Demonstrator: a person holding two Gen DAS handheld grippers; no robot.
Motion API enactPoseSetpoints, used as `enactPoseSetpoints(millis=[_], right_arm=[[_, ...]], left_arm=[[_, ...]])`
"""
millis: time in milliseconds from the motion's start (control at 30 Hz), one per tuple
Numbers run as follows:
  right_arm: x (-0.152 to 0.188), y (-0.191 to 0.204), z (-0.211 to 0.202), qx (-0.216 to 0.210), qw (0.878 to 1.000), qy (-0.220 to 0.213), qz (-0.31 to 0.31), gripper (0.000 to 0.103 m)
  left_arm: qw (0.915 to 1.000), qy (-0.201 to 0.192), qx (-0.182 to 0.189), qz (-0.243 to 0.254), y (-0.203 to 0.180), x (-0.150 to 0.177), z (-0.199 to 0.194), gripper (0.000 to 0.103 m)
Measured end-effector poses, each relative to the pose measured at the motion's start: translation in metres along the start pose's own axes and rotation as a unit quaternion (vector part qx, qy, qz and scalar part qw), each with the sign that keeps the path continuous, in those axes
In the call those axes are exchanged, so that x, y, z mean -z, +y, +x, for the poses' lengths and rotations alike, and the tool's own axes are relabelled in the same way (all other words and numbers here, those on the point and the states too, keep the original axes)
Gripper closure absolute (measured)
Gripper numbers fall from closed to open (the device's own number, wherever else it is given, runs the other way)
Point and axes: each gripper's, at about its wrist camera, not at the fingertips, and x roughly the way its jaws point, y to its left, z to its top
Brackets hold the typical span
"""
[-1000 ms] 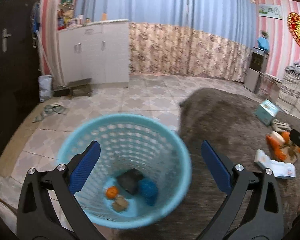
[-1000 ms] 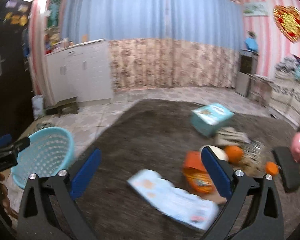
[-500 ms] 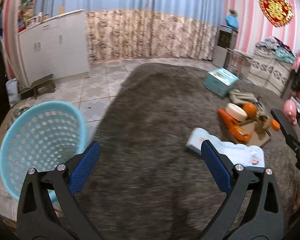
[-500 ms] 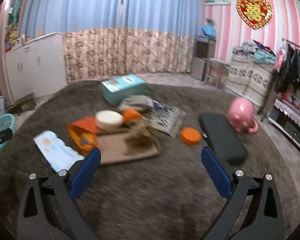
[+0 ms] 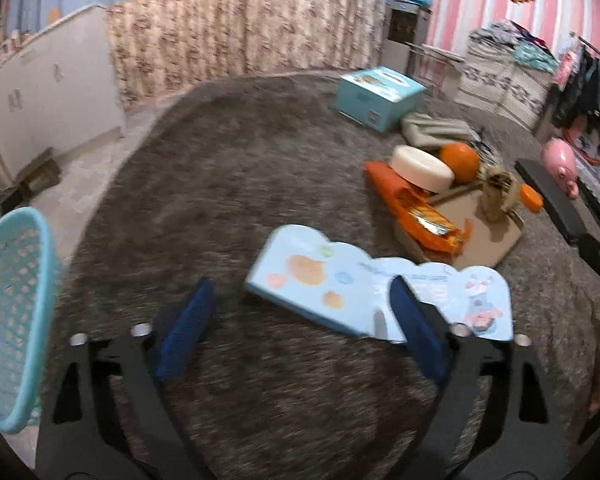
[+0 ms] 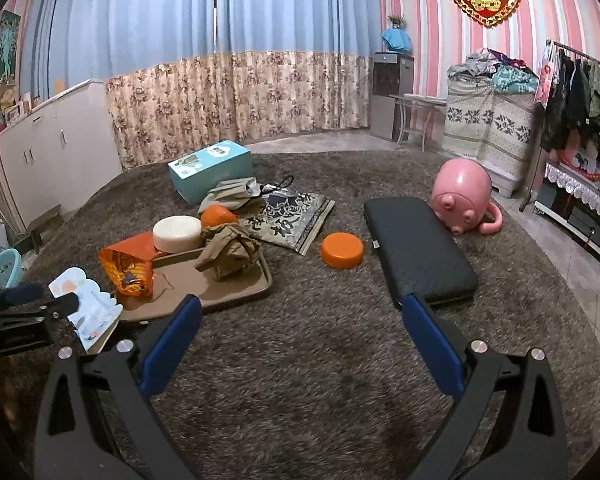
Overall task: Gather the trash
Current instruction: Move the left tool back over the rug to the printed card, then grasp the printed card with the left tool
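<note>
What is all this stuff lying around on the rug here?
basket: one, light blue, off the rug's left edge
booklet: one, pale blue, nearest the left tongs
snack bag: one, orange, on the tray's left end
tray: one, brown, on the rug
crumpled paper: one, tan, on the tray
round tin: one, cream
lid: one, orange
box: one, teal
pad: one, black
left tongs: closing, nothing gripped
right tongs: open, empty

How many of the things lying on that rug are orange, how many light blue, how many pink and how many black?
Orange: 3, namely snack bag, ball and lid
Light blue: 2, namely box and booklet
Pink: 1, toy
Black: 1, cushion
Total: 7
</note>
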Motion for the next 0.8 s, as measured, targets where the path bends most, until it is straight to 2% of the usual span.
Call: enactPoseSetpoints(millis=[67, 167, 400, 567, 667, 800], right_arm=[[0.001, -0.003, 0.002, -0.002, 1.000, 0.004, 0.006, 0.005], [0.002, -0.007, 0.004, -0.004, 1.000, 0.005, 0.017, 0.005], [0.004, -0.008, 0.004, -0.003, 1.000, 0.002, 0.020, 0.005], [0.005, -0.007, 0.002, 0.001, 1.000, -0.002, 0.016, 0.005], [0.004, -0.007, 0.001, 0.001, 1.000, -0.005, 0.014, 0.005], [0.003, -0.008, -0.003, 0.003, 1.000, -0.008, 0.014, 0.005]], left_arm=[[0.9999, 0.007, 0.006, 0.008, -0.005, 0.001, 0.005, 0.038], [0.9999, 0.002, 0.003, 0.015, -0.009, 0.001, 0.004, 0.044], [0.9983, -0.004, 0.035, -0.047, 0.013, -0.004, -0.003, 0.071], [0.9974, -0.017, 0.044, -0.055, 0.014, -0.007, -0.014, 0.078], [0.9945, -0.023, 0.088, -0.053, 0.007, -0.008, -0.022, 0.084], [0.9966, -0.037, 0.074, 0.004, -0.026, -0.007, -0.028, 0.084]])
